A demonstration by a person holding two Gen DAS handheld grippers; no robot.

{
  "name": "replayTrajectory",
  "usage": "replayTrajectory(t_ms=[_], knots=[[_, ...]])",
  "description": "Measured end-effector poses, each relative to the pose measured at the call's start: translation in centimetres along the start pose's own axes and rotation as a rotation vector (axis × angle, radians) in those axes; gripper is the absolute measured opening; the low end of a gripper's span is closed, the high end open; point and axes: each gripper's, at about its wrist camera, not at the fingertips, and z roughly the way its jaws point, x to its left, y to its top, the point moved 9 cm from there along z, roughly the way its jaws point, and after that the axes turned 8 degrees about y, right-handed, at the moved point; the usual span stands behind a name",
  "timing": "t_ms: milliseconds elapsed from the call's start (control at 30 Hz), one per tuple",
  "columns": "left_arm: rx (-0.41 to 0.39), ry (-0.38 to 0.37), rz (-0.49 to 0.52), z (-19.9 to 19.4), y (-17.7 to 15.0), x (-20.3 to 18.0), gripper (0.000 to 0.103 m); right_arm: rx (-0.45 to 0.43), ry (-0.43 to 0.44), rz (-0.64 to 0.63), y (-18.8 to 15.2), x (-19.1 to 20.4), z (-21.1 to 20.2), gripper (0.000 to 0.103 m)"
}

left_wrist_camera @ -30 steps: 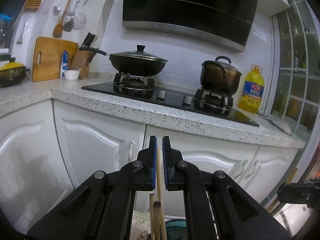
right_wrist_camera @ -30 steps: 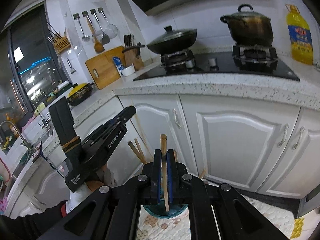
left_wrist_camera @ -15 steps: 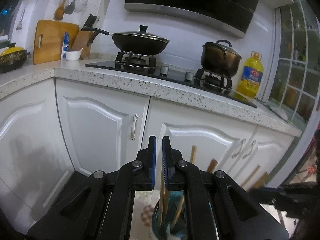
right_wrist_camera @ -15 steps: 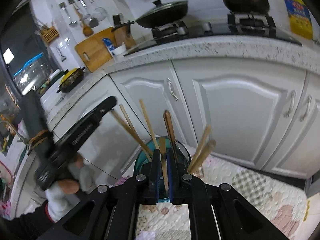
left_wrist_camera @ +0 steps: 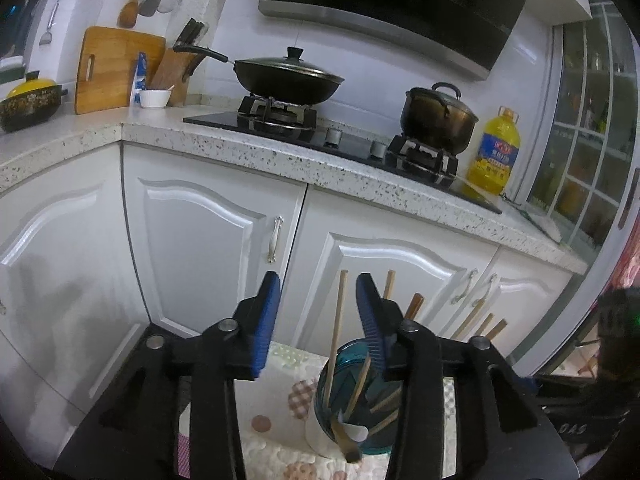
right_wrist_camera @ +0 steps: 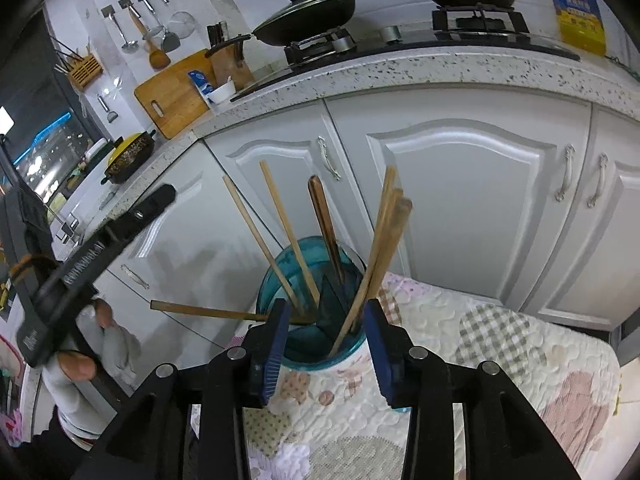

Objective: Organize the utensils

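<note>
Wooden chopsticks [right_wrist_camera: 288, 236] are being gathered upright in a teal glass jar [right_wrist_camera: 280, 276] standing on a quilted cloth [right_wrist_camera: 500, 344] below the white cabinets [right_wrist_camera: 460, 184]. The jaws of the left hand-held gripper [left_wrist_camera: 316, 320] are being opened, with one chopstick [left_wrist_camera: 338, 320] standing loose between them, its foot in the jar and neither pad pressed on it. The jaws of the right hand-held gripper [right_wrist_camera: 326, 344] are being opened too, with nothing gripped, only the jar and the sticks being seen beyond. One stick [right_wrist_camera: 204, 311] is being left lying nearly level across the rim. The release is probably best done by both grippers being drawn straight back with jaws wide, so no leaning stick is being brushed or the jar tipped
</note>
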Motion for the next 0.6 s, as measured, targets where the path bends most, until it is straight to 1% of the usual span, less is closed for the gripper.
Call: replayTrajectory(t_ms=[233, 333, 500, 600], knots=[[0.049, 0.017, 0.028, -2.5, -0.8, -0.2, 0.041, -0.032, -0.043, -0.015, -1.4, 0.9, -0.6, 0.04], [0.055, 0.026, 0.042, -3.9, -1.4, -0.3, 0.042, -0.05, -0.061, -0.019, -1.6, 1.4, -1.0, 0.04], [0.068, 0.039, 0.083, -5.6, -3.0, -1.3, 0.043, -0.096, -0.083, -0.036, -1.7, 2.7, -2.0, 0.043], [0.095, 0.042, 0.093, -6.0, -4.3, -1.9, 0.043, -0.115, -0.105, -0.049, -1.8, 3.4, -2.6, 0.044]])
